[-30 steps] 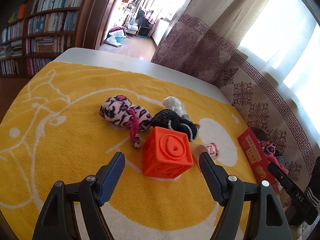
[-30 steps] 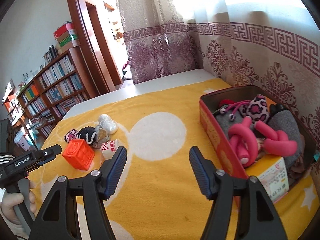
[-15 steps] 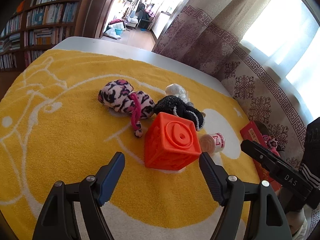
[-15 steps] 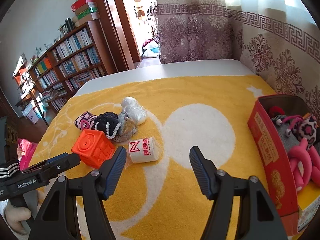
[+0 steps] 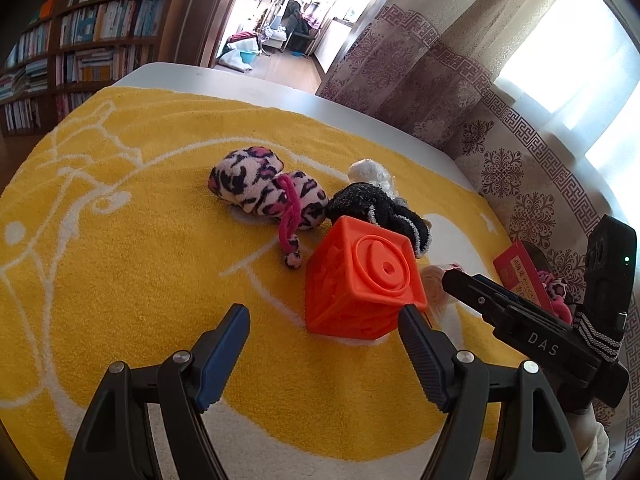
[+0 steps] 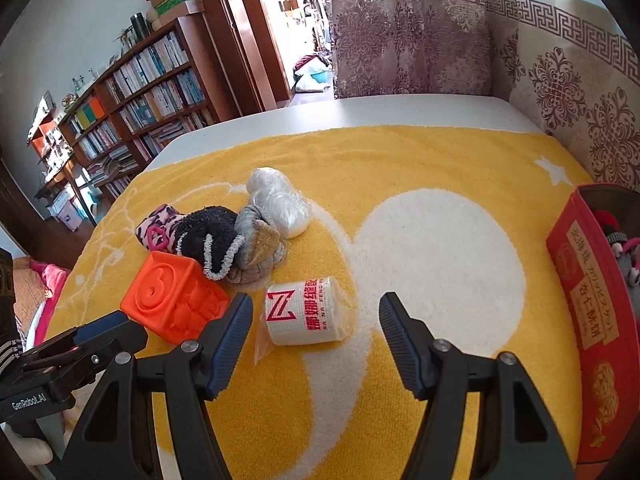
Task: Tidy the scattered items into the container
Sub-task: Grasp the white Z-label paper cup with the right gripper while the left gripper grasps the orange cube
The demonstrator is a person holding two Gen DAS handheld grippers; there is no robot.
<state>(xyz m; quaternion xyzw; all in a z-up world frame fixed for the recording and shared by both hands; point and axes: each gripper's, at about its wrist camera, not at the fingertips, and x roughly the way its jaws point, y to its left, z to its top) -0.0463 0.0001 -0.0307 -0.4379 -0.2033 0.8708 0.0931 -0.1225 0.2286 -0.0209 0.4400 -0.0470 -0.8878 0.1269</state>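
Bright daylight through curtains [image 5: 520, 92], window glare, fisheye edges warped, dark.

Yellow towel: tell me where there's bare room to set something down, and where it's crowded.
Free: the white circle between the roll and the red box, and the towel left of the leopard sock. Crowded: the orange cube, black sock, grey sock and plastic bundle lie packed together.
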